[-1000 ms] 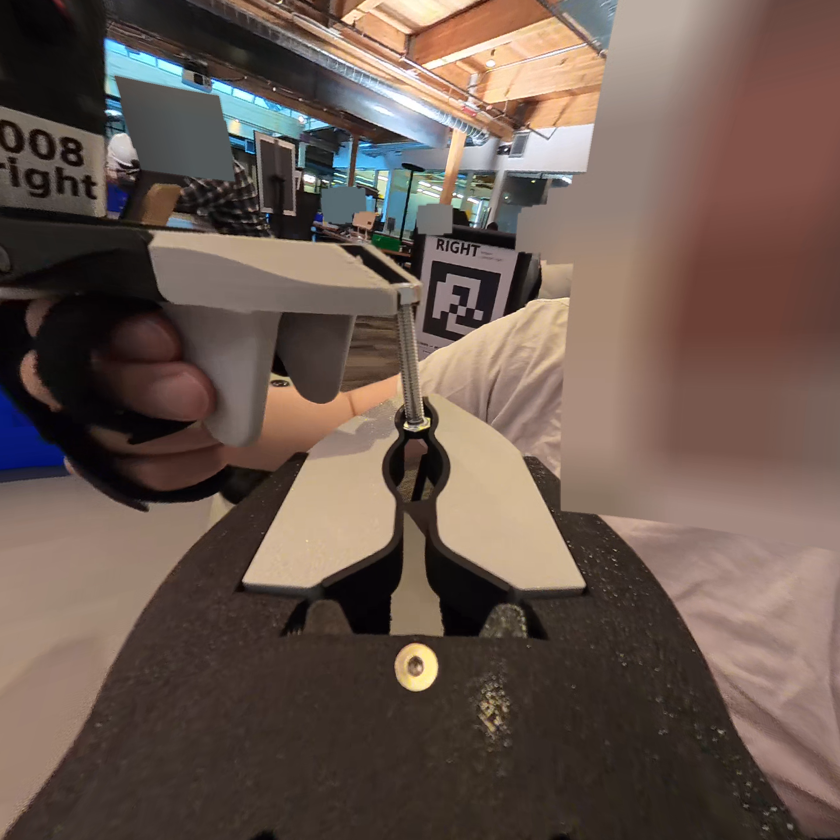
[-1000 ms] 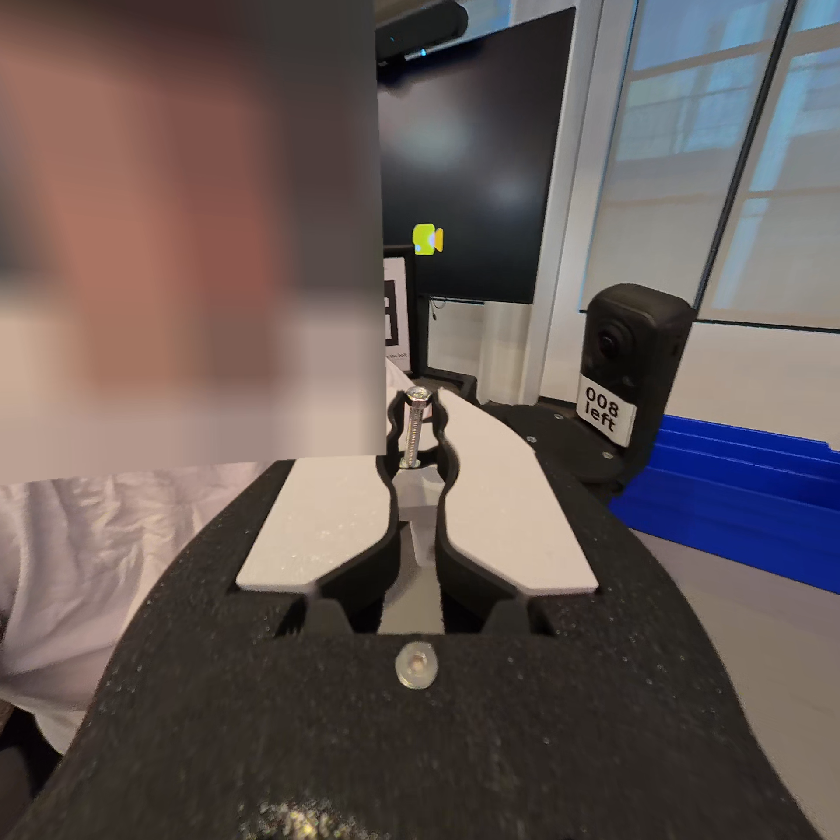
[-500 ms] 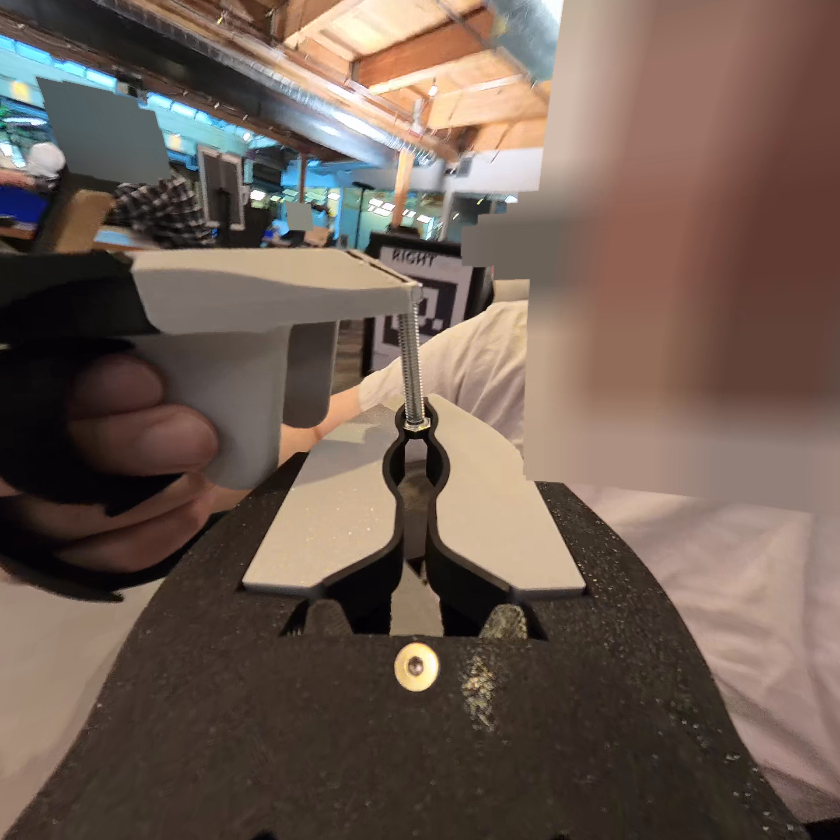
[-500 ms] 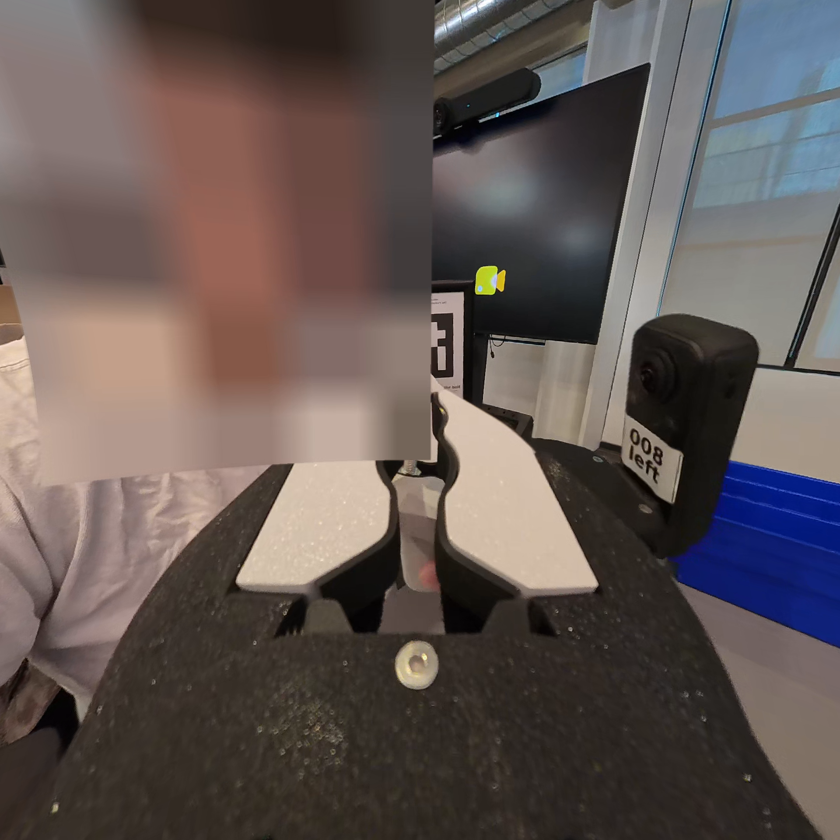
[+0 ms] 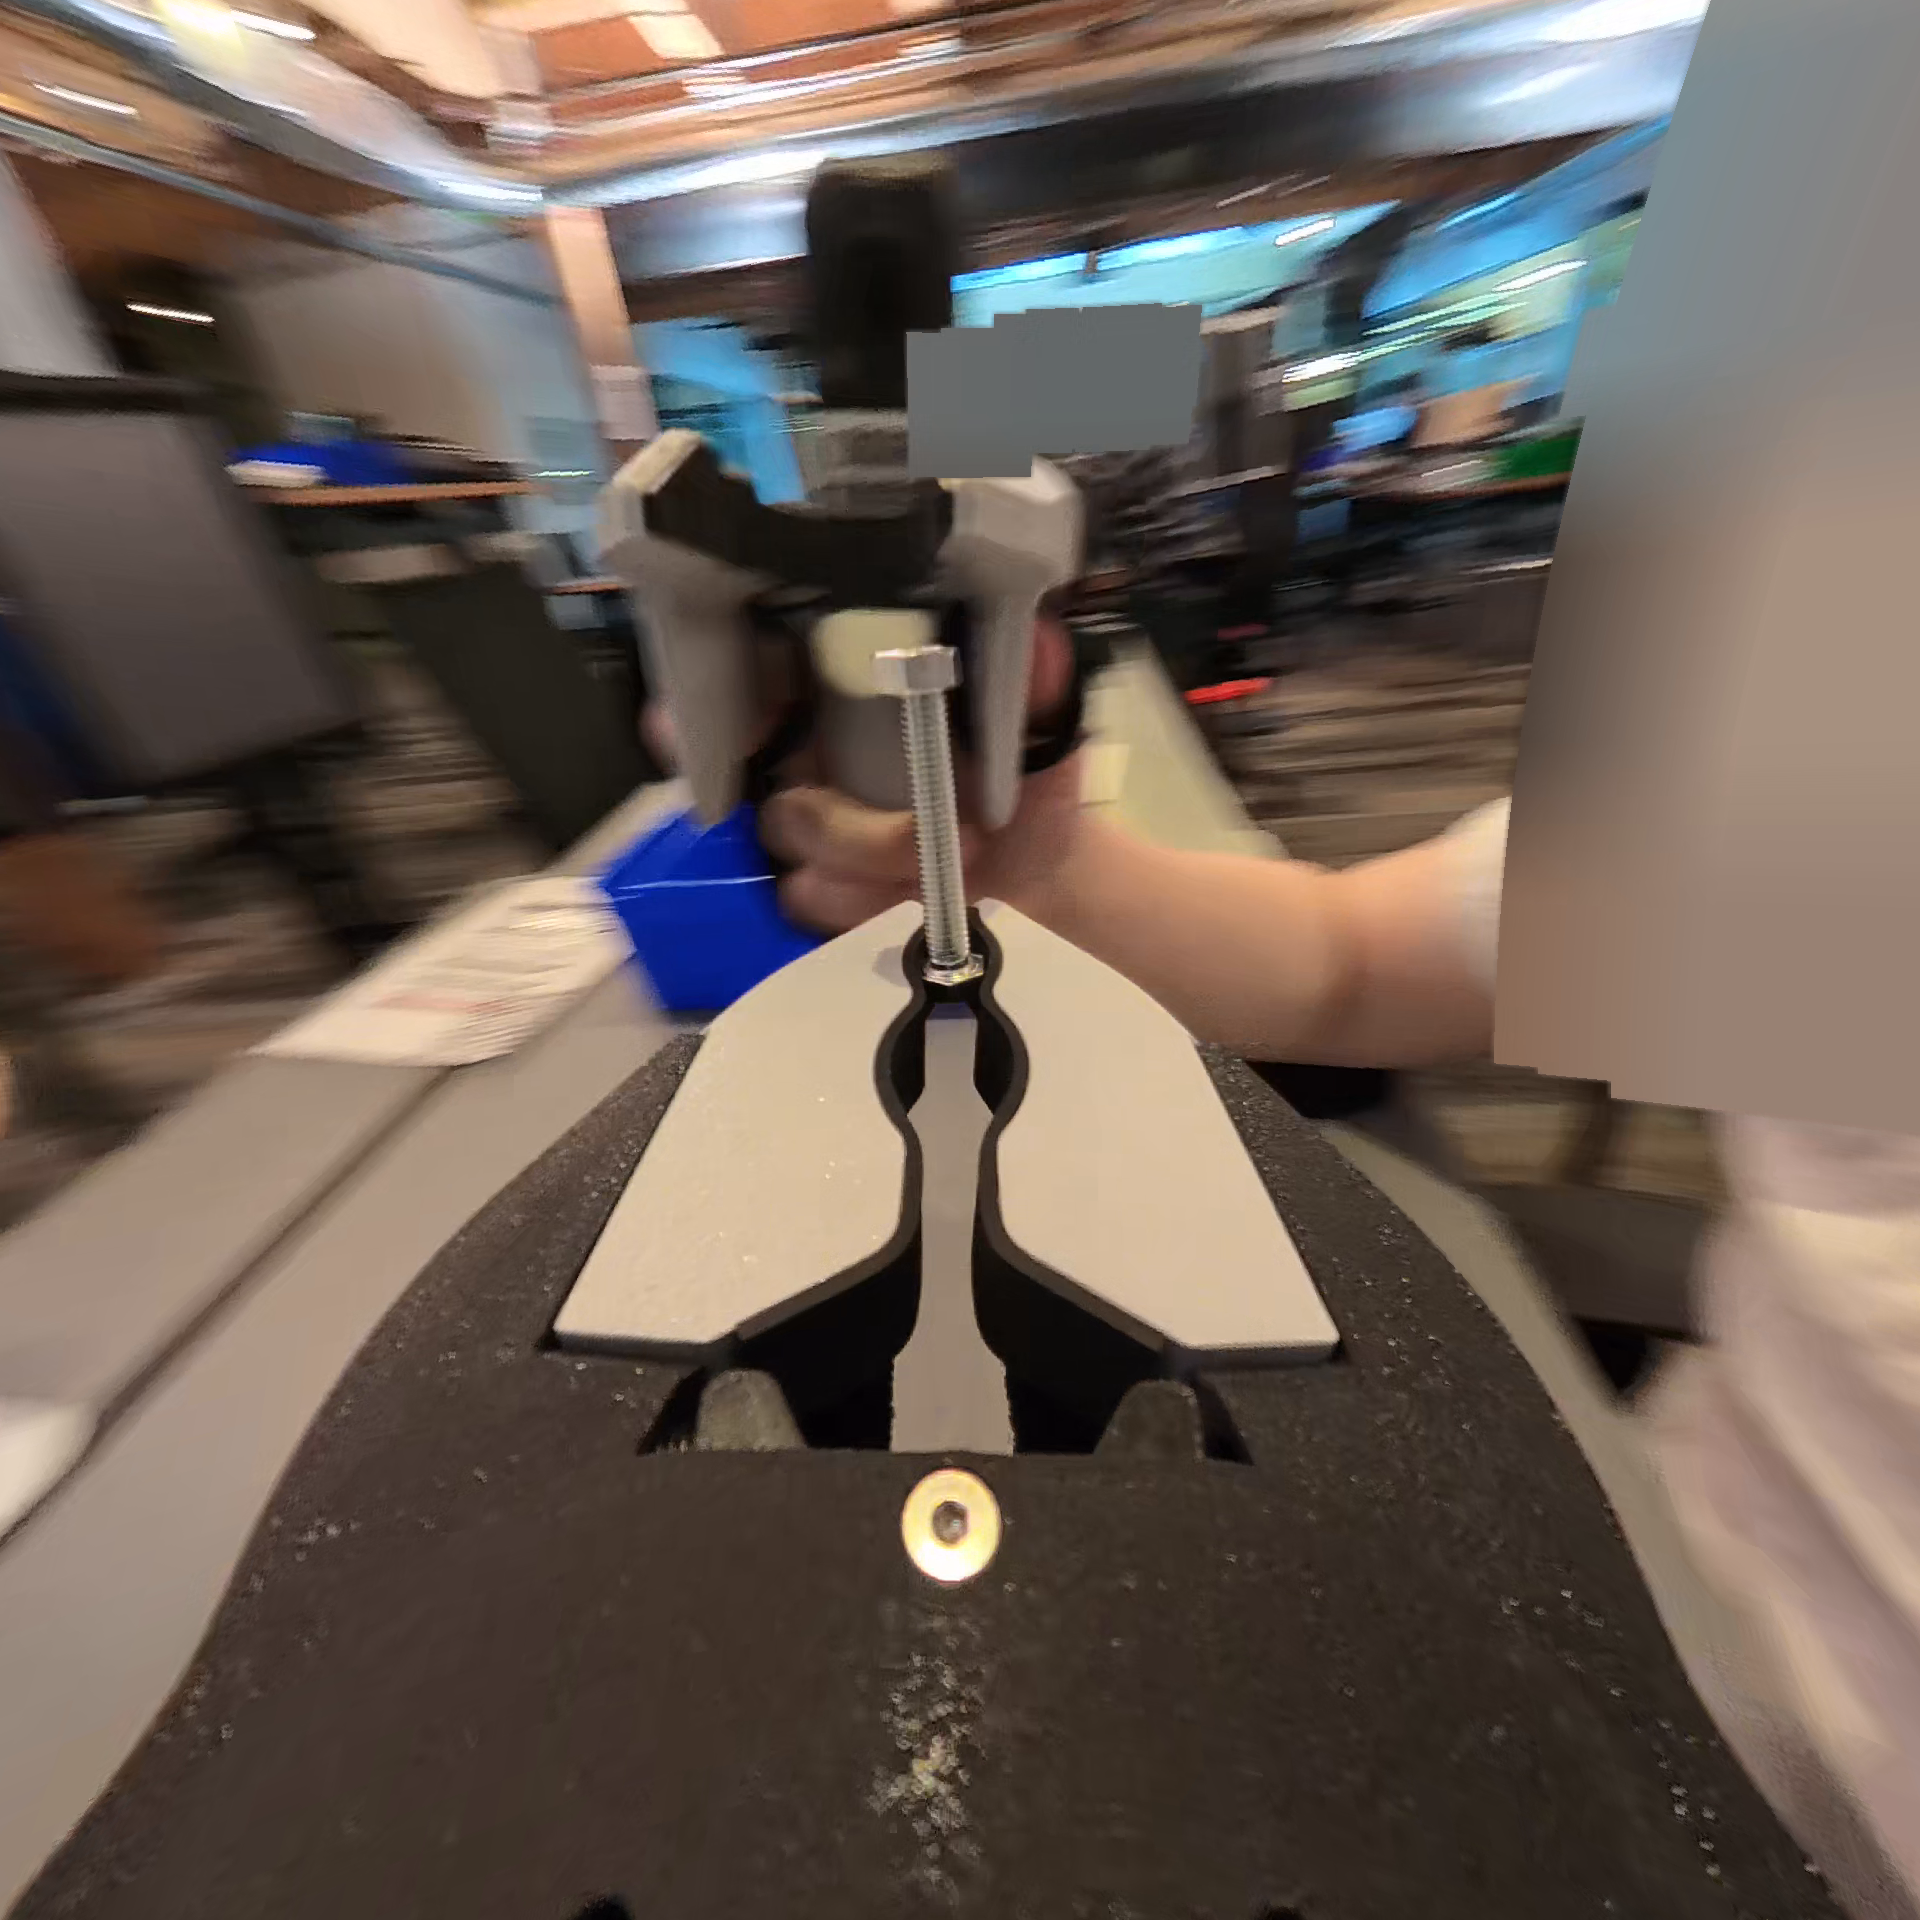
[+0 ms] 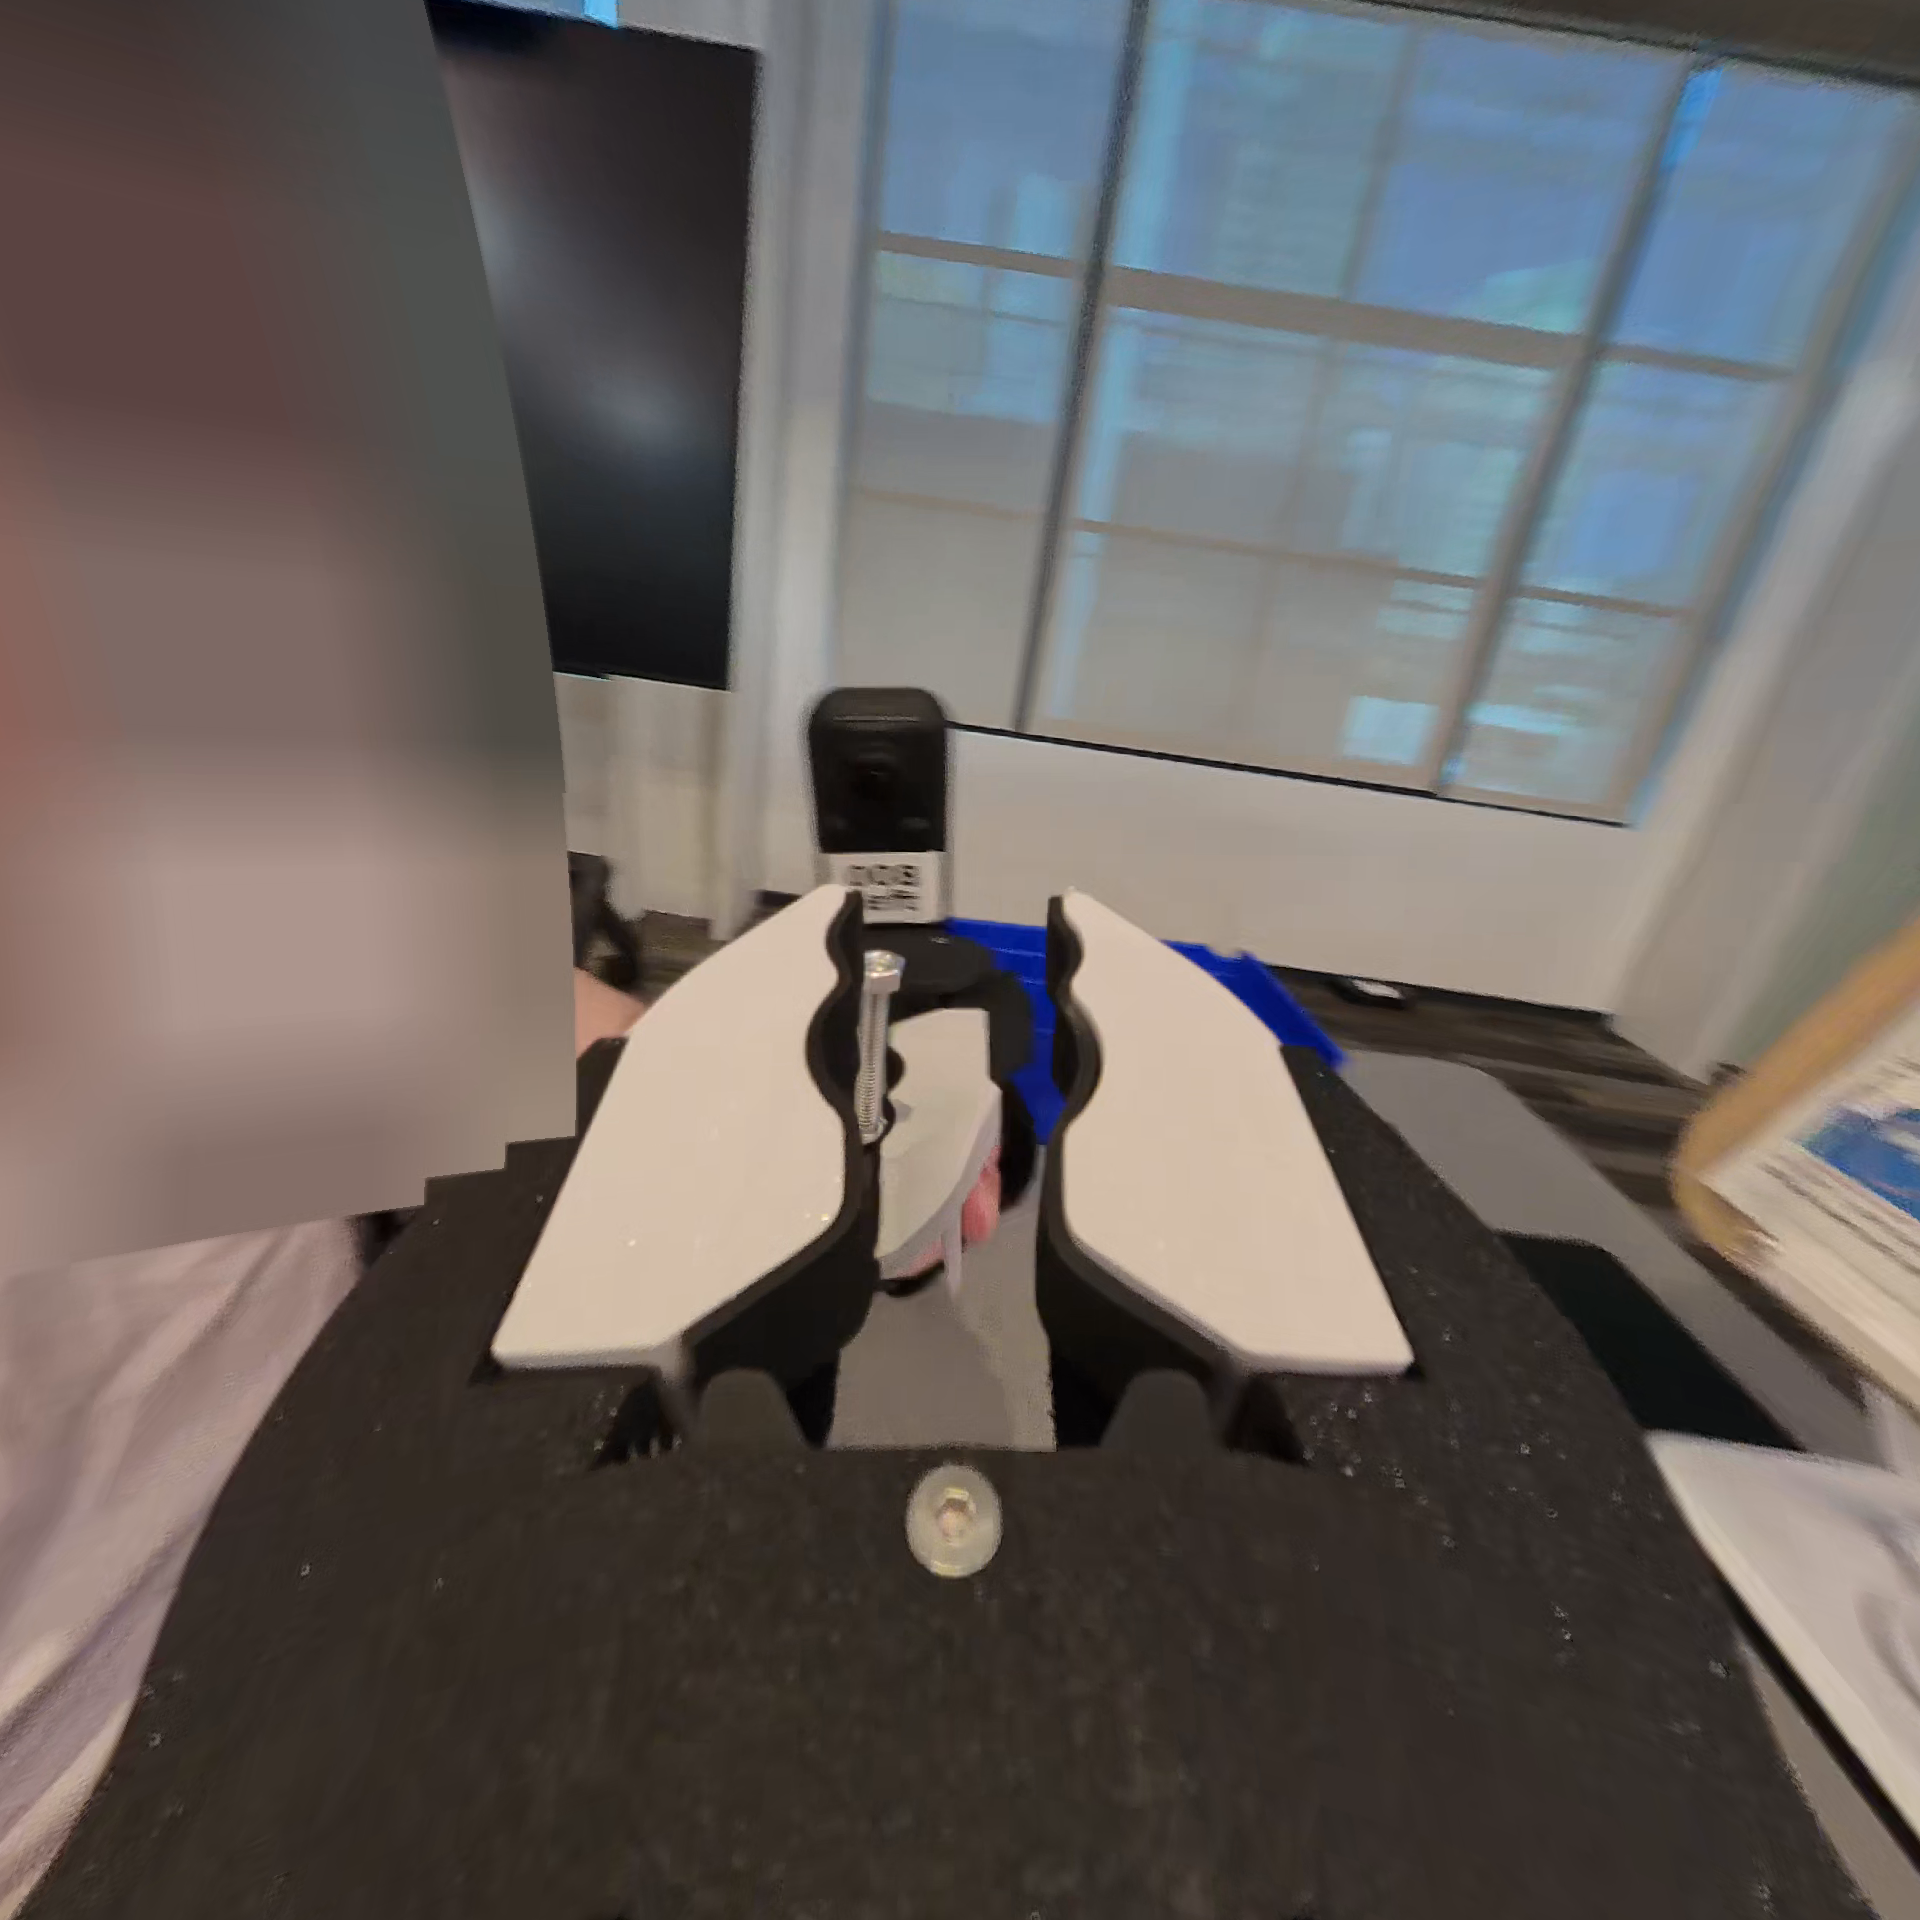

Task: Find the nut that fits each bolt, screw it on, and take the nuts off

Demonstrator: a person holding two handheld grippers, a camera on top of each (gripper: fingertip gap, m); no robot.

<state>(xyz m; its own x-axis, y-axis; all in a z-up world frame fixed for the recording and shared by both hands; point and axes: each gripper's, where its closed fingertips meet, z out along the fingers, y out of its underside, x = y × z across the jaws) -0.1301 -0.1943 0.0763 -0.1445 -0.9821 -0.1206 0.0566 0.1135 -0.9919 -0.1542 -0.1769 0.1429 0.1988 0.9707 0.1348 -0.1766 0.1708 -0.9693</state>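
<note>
Bolt (image 5: pixel 935 810) stands upright out of my left gripper (image 5: pixel 948 982), hex head on top, free in the air, threaded shaft running straight down into the tip notch where the hex nut (image 5: pixel 950 972) sits. Left tongs are closed narrow on that nut, so the nut is what I hold and the bolt just hangs on by its threads. My right gripper (image 6: pixel 951 966) is spread wide, holding nothing. In the right wrist view the bolt sits close against the inner edge of my left-hand finger (image 6: pixel 727 1091), with a clear gap to the other finger; contact with the near one I cannot tell. In the left wrist view the right gripper (image 5: pixel 847 717) shows farther off, fingers pointing down either side of the bolt head, the hand (image 5: pixel 894 852) on its grip behind. Key relation: bolt's long axis is vertical, head lies up and away from the left tips, and the open right tongs are the only ones free to reach it. My guess is the right needs to centre on the head or upper shaft and close before any turning; off-centre as it looks now, a squeeze could push the bolt sideways and cock it in the nut. Blue bin (image 5: pixel 696 914) on the grey tabletop (image 5: pixel 156 1195) behind; background is motion-blurred.
</note>
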